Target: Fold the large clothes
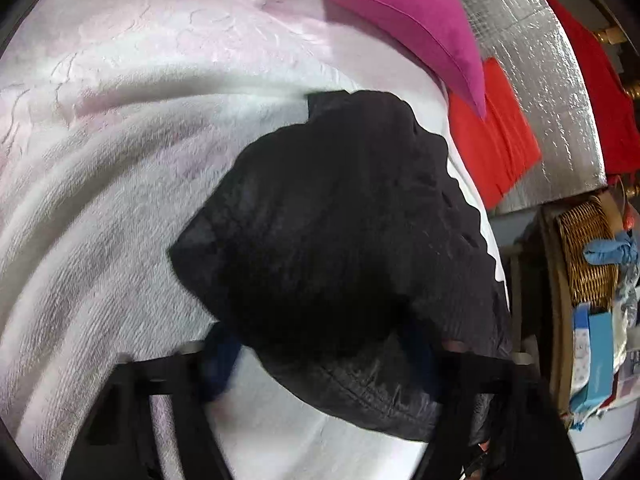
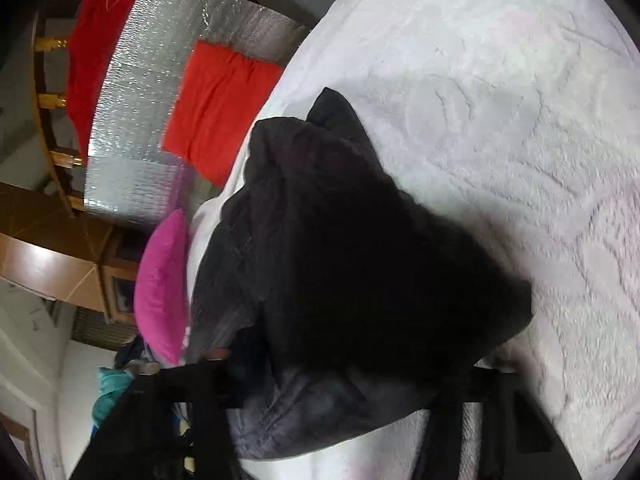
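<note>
The crumpled black quilted garment [image 1: 336,240] lies bunched on the white textured bedspread [image 1: 120,140], its near edge draped over both your left tool [image 1: 320,368] and right tool [image 2: 344,384], jaws partly apart; whether either grips it I cannot tell.

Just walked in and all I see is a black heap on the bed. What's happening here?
A person with a gripper in each hand is folding a black garment on a white blanket. The garment is bunched up and drapes over both the left gripper and the right gripper, hiding the jaws, so a grip can't be confirmed. A pink pillow and a red cloth lie beyond it. The fold looks unfinished.
</note>
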